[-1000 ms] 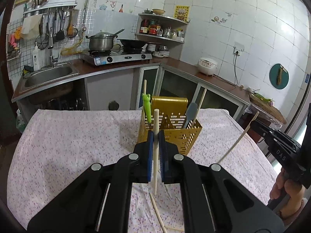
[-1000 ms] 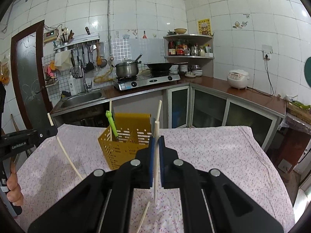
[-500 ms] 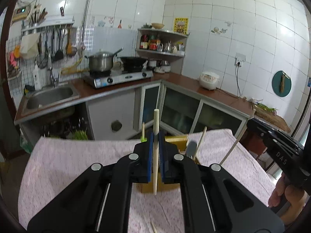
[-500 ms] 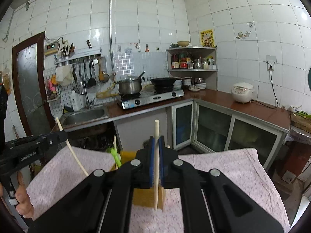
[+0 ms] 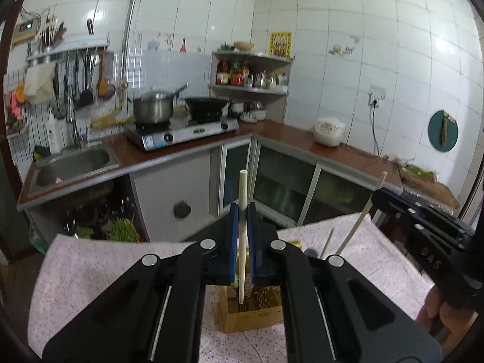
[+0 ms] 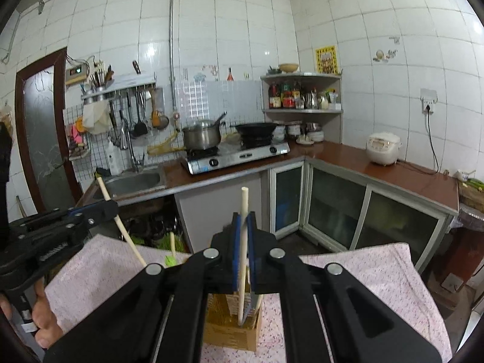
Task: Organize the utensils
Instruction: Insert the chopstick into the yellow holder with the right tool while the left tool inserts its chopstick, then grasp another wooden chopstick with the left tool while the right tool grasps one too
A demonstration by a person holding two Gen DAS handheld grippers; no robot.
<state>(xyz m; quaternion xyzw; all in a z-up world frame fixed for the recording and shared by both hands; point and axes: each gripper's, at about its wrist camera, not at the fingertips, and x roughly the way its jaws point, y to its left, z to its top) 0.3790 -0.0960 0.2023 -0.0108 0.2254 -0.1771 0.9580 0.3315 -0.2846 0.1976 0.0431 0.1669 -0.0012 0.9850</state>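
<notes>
Above the yellow holder (image 5: 251, 314) on the table (image 5: 90, 272), left gripper (image 5: 242, 230) and right gripper (image 6: 243, 236) each clenched a chopstick (image 5: 242, 211) upright — next came lowering, then releasing.

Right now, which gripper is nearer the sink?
Left. The left gripper sits on the sink side of the table, sink ahead to its left. The right gripper is farther over, on the rice cooker side.

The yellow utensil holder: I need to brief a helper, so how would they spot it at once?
On the pink floral tablecloth in front of the kitchen counter stands the yellow utensil holder. It is the only box on the cloth, perforated, with utensils upright inside.
</notes>
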